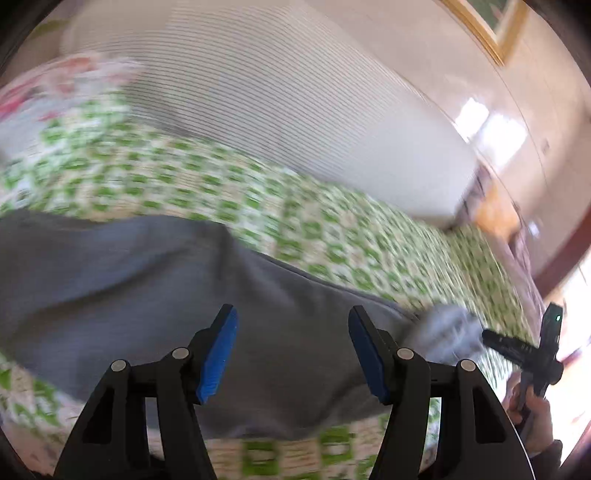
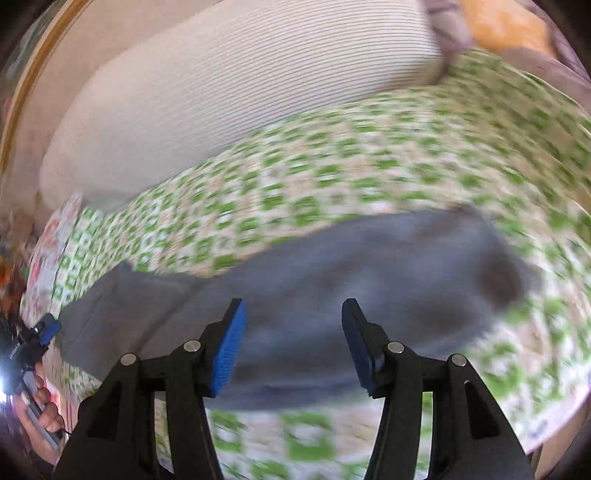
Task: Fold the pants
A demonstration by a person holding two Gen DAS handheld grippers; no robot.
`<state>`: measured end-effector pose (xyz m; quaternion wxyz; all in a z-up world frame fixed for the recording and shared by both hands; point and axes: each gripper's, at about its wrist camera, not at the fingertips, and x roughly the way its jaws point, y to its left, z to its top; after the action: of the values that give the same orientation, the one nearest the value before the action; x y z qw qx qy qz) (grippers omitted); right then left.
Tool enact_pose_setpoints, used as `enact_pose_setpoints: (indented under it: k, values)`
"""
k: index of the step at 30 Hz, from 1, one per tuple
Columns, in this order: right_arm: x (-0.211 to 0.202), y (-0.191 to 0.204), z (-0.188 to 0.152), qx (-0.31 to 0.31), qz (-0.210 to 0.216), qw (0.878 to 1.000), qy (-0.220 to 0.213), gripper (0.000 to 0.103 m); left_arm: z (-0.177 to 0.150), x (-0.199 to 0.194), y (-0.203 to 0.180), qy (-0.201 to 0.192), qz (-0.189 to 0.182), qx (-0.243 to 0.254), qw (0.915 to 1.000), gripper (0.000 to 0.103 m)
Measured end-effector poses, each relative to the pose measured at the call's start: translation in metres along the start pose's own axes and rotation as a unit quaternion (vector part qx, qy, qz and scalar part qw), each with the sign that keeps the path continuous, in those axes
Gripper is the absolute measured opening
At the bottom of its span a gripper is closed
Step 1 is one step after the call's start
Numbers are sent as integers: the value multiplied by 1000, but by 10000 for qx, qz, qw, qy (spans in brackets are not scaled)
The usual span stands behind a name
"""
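Note:
Grey pants [image 1: 155,288] lie spread on a bed with a green-and-white patterned sheet [image 1: 303,218]. My left gripper [image 1: 291,350] is open and empty, hovering above the pants. My right gripper [image 2: 293,343] is open and empty too, above the pants [image 2: 351,273], which show a dark spot near their right end. The pants' lighter end [image 1: 447,328] lies near the right gripper, which shows at the right edge of the left wrist view [image 1: 524,350]. The left gripper shows at the left edge of the right wrist view [image 2: 33,339]. Both views are blurred by motion.
A large white striped pillow [image 1: 295,103] lies along the back of the bed, against the wall; it also shows in the right wrist view [image 2: 240,85]. A floral cushion [image 1: 55,85] sits at the far left. An orange item [image 2: 506,22] lies beyond the pillow.

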<state>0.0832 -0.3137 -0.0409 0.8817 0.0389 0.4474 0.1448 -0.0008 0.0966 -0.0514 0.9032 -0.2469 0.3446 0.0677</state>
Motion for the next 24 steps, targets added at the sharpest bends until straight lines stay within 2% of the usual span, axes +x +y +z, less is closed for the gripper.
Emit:
enact_pose_setpoints:
  k: [4, 6, 9, 13, 16, 18, 22, 24]
  values:
    - [-21, -41, -7, 412, -196, 9988, -148, 57, 2, 22, -46, 289, -264, 489, 9980, 64]
    - [-29, -59, -9, 685, -103, 9974, -178, 57, 1, 36, -70, 479, -351, 767, 9953, 66]
    - [-36, -71, -8, 866, -162, 9958, -261, 58, -4, 48, -93, 636, -416, 1113, 9909, 67]
    - [-36, -91, -5, 1056, -364, 9935, -210, 58, 0, 73, -106, 849, -207, 1414, 9861, 67]
    - [-33, -109, -2, 1266, -480, 9908, -95, 58, 7, 94, -105, 1068, -4, 1749, 9788, 67]
    - [-32, -118, -2, 1309, -530, 9900, -45, 58, 11, 110, -104, 1303, 128, 2033, 9703, 67]
    - [-26, -123, -1, 1290, -418, 9907, 66, 58, 16, 130, -108, 1591, 152, 2576, 9529, 67]
    - [-24, -124, 1, 1266, -445, 9909, 73, 58, 16, 140, -115, 1780, 94, 2893, 9405, 67]
